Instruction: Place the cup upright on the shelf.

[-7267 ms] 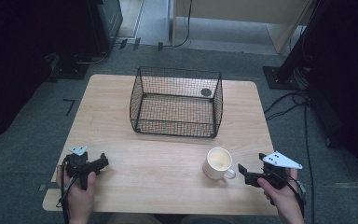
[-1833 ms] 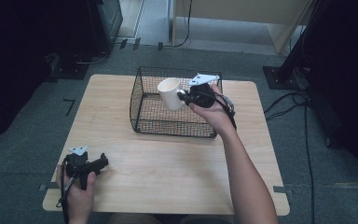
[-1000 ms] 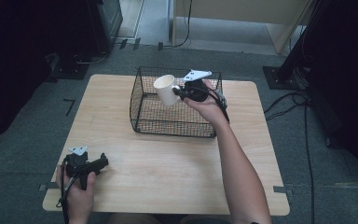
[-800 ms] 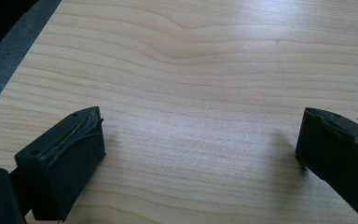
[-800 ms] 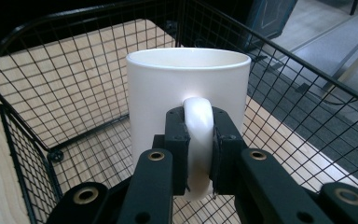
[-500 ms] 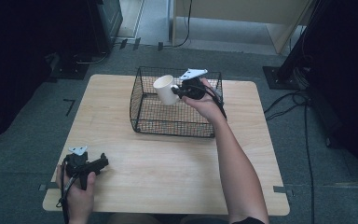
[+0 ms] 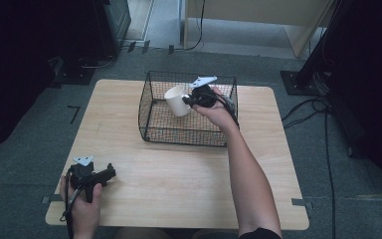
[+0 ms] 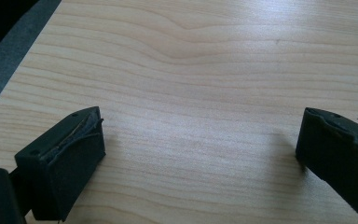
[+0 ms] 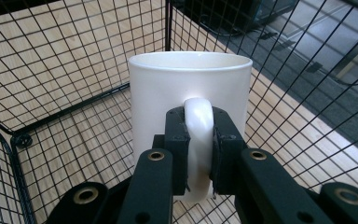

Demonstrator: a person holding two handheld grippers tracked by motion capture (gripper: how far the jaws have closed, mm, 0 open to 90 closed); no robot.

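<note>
A white mug (image 7: 177, 100) (image 9: 186, 105) hangs inside the black wire basket (image 7: 151, 118), held by its handle. My right gripper (image 7: 190, 101) (image 9: 198, 147) is shut on that handle, and the mug stands upright in the right gripper view, near the basket's far wall (image 9: 74, 56). Its bottom is hidden, so I cannot tell whether it touches the basket floor. My left gripper (image 7: 110, 174) (image 8: 200, 154) rests low over the wooden table (image 7: 179, 169) near the front left corner, open with nothing between its jaws.
A small dark object (image 7: 230, 106) lies in the basket's back right corner, partly behind the hand. Cables (image 7: 323, 149) run over the grey floor to the right of the table. The table's left edge (image 8: 14, 79) is close to my left gripper.
The right gripper has carried the mug from the front right of the table up over the basket and lowered it slightly leftward inside. The left gripper has stayed put.
</note>
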